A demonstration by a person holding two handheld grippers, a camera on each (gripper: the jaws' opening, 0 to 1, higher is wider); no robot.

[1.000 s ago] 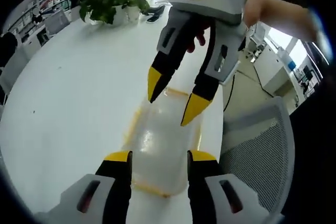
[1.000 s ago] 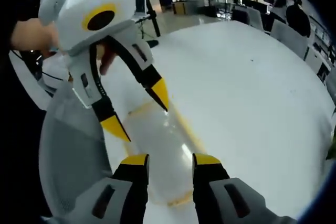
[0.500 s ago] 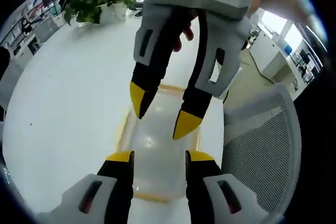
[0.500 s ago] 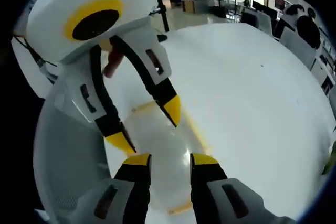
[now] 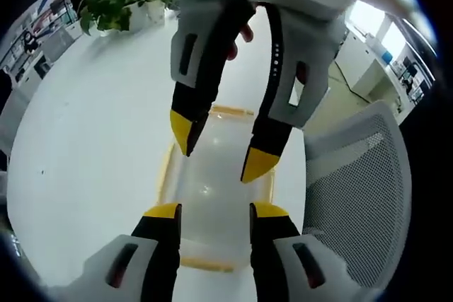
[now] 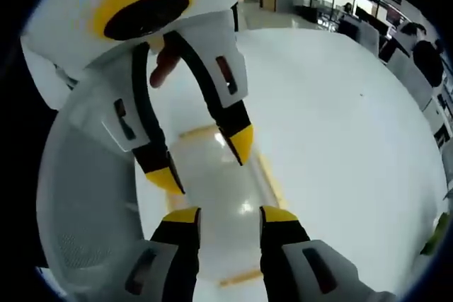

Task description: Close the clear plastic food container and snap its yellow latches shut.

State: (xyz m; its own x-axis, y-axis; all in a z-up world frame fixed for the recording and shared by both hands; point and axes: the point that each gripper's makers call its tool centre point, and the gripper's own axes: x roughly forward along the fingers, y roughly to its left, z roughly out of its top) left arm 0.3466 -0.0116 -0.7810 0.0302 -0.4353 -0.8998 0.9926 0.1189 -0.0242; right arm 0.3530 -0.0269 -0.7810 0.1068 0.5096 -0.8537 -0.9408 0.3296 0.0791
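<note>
A wide white counter point(image 5: 92, 125) takes up most of the room here, and a grey mesh office chair point(image 5: 354, 196) is pulled up against its near edge. The clear plastic food container point(image 5: 212, 203) lies flat on the counter right at that edge, beside the chair, with its lid down and yellow latches point(image 5: 164, 167) lying along its rim; in the right gripper view the container point(image 6: 216, 196) sits the same way, with a yellow latch point(image 6: 241, 277) at its near end.

The two grippers face each other over the container. The left gripper point(image 5: 212, 211) hovers above one end, its yellow-tipped jaws spread apart and holding nothing. The right gripper point(image 6: 228, 216) hangs over the opposite end, jaws likewise parted and empty. Each one looms large in the other's view, pointing its tips down at the lid; whether any tip touches the plastic is hard to tell.

A potted green plant point(image 5: 117, 1) stands at the far edge of the counter.
</note>
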